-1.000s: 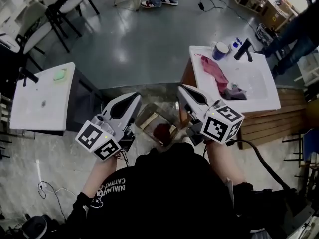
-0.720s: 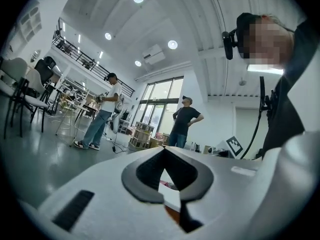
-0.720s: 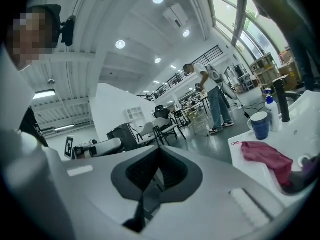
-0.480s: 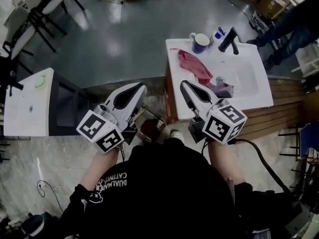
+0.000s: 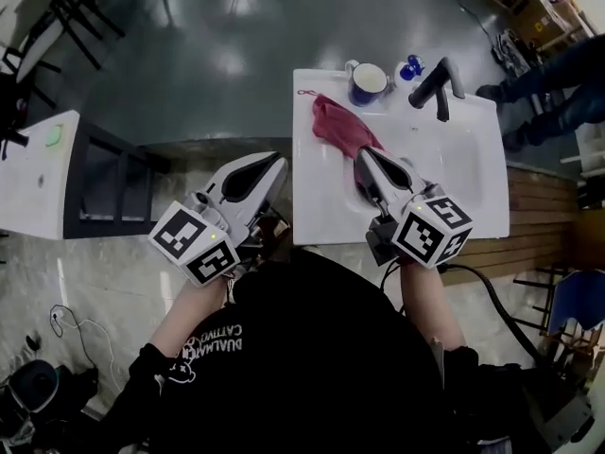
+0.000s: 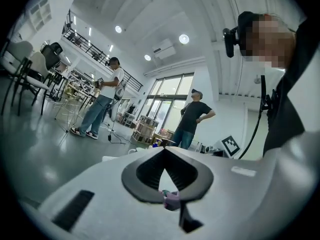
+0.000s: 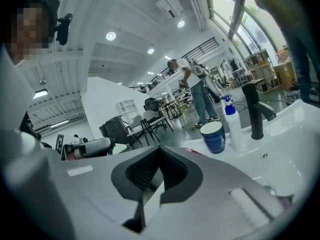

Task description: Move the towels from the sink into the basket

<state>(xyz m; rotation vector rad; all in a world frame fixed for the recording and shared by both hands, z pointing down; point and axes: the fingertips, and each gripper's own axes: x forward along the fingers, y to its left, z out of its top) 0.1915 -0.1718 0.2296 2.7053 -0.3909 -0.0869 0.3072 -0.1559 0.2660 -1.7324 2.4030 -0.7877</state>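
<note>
Right tool [image 5: 365, 156], jaws together, hangs beside a crumpled red towel [image 5: 331, 124], apparently on the sink [image 5: 308, 211].

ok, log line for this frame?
left tongs: shut, empty, left of sink | right tongs: shut, empty, over sink | red towel: on sink ledge

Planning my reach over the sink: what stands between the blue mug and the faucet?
A small spray bottle with a blue top stands between the mug and the faucet, clearest in the right gripper view.
</note>
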